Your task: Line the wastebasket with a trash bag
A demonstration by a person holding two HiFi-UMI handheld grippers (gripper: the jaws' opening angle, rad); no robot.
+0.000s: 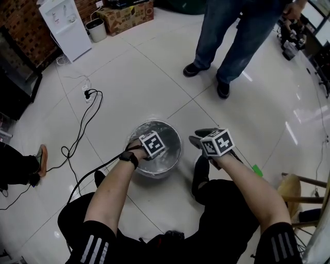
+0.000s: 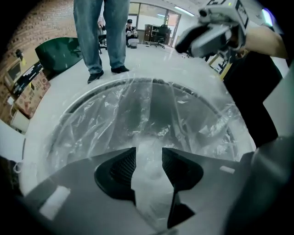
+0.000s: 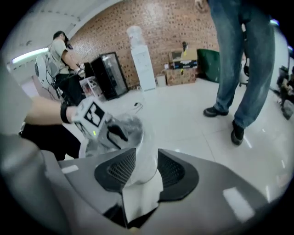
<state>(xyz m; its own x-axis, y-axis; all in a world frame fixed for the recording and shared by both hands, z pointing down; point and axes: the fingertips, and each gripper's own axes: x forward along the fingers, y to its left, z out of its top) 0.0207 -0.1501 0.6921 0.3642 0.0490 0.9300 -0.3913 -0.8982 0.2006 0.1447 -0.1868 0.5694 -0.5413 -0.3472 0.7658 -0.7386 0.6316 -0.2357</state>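
Note:
The round wastebasket (image 1: 174, 135) stands on the tiled floor in front of my knees. A clear, crinkled trash bag (image 1: 166, 157) lies inside it and over its rim. My left gripper (image 1: 150, 153) points steeply down over the near-left part of the opening. Its jaws stand open, and the bag (image 2: 151, 110) shows in the gap of the left gripper (image 2: 149, 158) without being pinched. My right gripper (image 1: 198, 136) hangs open just right of the basket, above the floor. In the right gripper view the right gripper (image 3: 146, 158) holds nothing and the lined wastebasket (image 3: 131, 126) lies beyond it.
A person in jeans (image 1: 227, 41) stands on the far side of the basket. A black cable (image 1: 82, 129) snakes across the floor at the left. A water dispenser (image 1: 64, 26), a small bin (image 1: 96, 30) and a cardboard box (image 1: 126, 15) line the back wall. A wooden stool (image 1: 295, 186) is at the right.

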